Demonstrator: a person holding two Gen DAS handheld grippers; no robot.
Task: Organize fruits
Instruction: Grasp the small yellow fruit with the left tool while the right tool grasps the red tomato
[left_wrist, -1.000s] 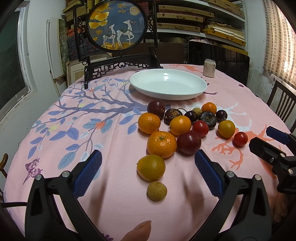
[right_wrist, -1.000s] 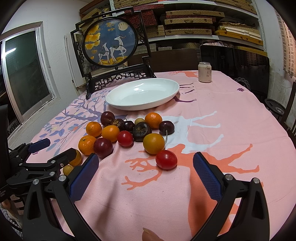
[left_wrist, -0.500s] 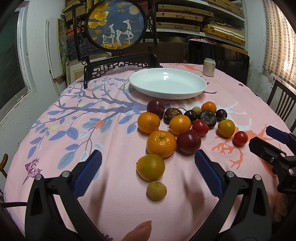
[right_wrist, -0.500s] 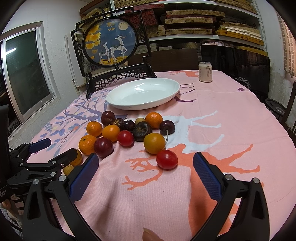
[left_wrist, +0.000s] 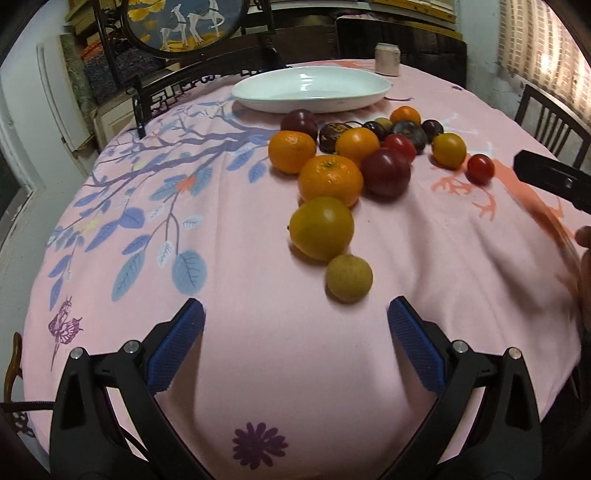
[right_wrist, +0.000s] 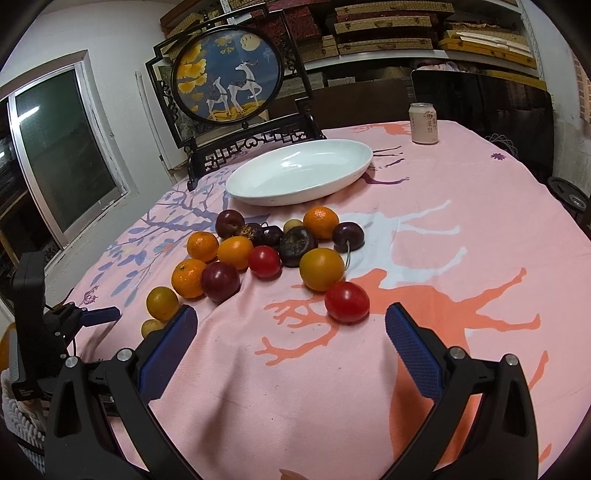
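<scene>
Several fruits lie in a cluster on the pink tablecloth: oranges (left_wrist: 330, 180), a dark red plum (left_wrist: 385, 171), a yellow-orange fruit (left_wrist: 321, 228), a small tan fruit (left_wrist: 348, 278) and a red tomato (right_wrist: 347, 301). An empty white oval dish (left_wrist: 312, 89) stands behind them; it also shows in the right wrist view (right_wrist: 300, 171). My left gripper (left_wrist: 295, 332) is open and empty, just short of the small tan fruit. My right gripper (right_wrist: 290, 332) is open and empty, just short of the red tomato.
A drinks can (right_wrist: 424, 123) stands at the far side of the table. A framed round deer picture (right_wrist: 228, 74) on a black stand sits behind the dish. A chair (left_wrist: 554, 125) stands at the right table edge.
Both grippers have moved forward and lower toward the fruit cluster. The small tan fruit and the red tomato now lie close in front of the fingertips. No fruit has moved.
</scene>
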